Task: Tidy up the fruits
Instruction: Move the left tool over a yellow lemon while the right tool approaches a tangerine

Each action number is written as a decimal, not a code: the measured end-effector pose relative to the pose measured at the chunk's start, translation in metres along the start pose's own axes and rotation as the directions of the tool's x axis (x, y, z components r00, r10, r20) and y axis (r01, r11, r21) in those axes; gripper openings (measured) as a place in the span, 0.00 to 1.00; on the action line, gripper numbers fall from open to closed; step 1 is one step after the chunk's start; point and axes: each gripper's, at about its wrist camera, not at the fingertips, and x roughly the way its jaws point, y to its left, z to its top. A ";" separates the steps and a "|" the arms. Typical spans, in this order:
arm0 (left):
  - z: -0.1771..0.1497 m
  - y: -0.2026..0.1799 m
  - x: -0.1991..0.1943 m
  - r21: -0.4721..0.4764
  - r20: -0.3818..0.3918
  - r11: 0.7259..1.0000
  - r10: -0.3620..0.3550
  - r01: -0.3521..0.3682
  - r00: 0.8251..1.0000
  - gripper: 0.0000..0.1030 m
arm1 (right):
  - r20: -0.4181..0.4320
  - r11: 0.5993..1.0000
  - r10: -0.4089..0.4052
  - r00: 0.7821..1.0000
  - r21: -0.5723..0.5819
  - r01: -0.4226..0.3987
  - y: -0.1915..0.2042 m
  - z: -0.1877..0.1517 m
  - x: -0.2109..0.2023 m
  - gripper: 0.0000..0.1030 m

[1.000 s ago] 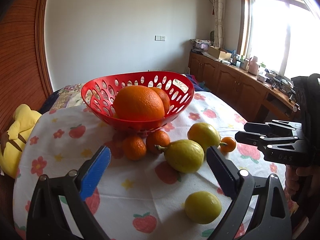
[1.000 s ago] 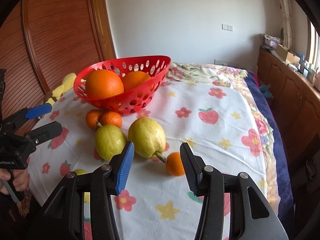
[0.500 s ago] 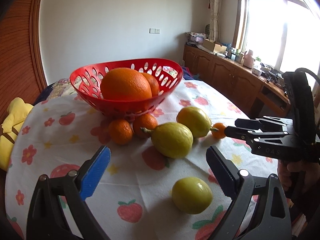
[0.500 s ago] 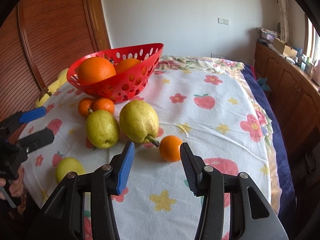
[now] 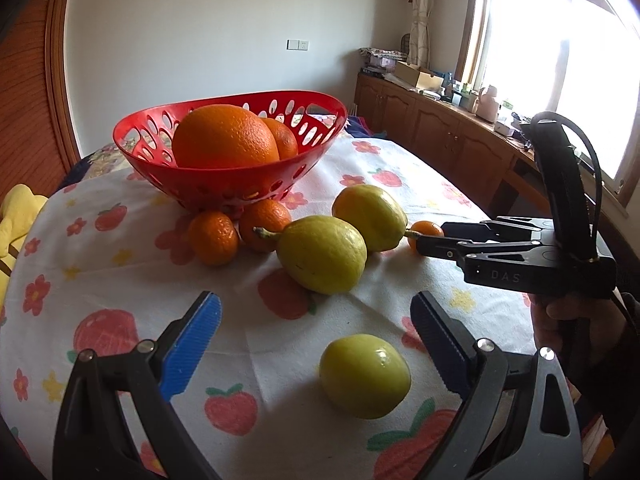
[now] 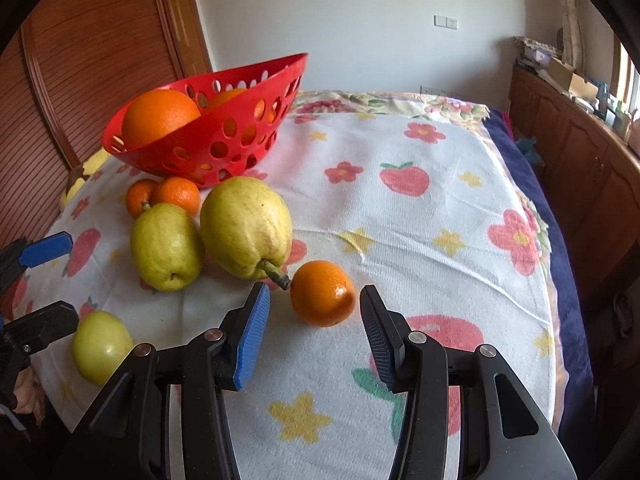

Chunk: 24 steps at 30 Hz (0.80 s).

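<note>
While hovering low over the flowered cloth (image 5: 120,264), left gripper (image 5: 316,320) with jaws spread wide, nothing between the pads, aimed at a small yellow-green fruit (image 5: 365,376) lying alone on the near side. Right gripper (image 6: 314,330) with a narrower gap, not closed, framing a small orange (image 6: 322,293) without touching it. Touching that orange, the stem of a big yellow pear (image 6: 246,227); just beside it, a second pear (image 6: 166,246). Behind the pears, two little oranges (image 6: 176,196) close against the foot of the red basket (image 6: 224,136). Inside the basket, a large orange (image 5: 225,137) and another half hidden behind it.
</note>
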 end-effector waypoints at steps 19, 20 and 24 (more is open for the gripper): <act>-0.009 0.000 0.008 -0.011 -0.044 1.000 -0.004 0.003 0.999 0.89 | -0.036 1.000 0.014 0.999 0.006 -0.014 -0.009 -0.013 0.000 0.34; -0.009 0.000 0.008 -0.009 -0.050 1.000 -0.004 0.004 0.999 0.88 | -0.034 1.000 0.015 0.999 0.012 -0.014 -0.009 -0.016 -0.003 0.34; -0.013 -0.003 0.012 0.006 -0.071 1.000 0.000 0.001 0.997 0.82 | -0.024 0.999 0.023 0.999 0.030 -0.023 -0.009 -0.021 -0.013 0.34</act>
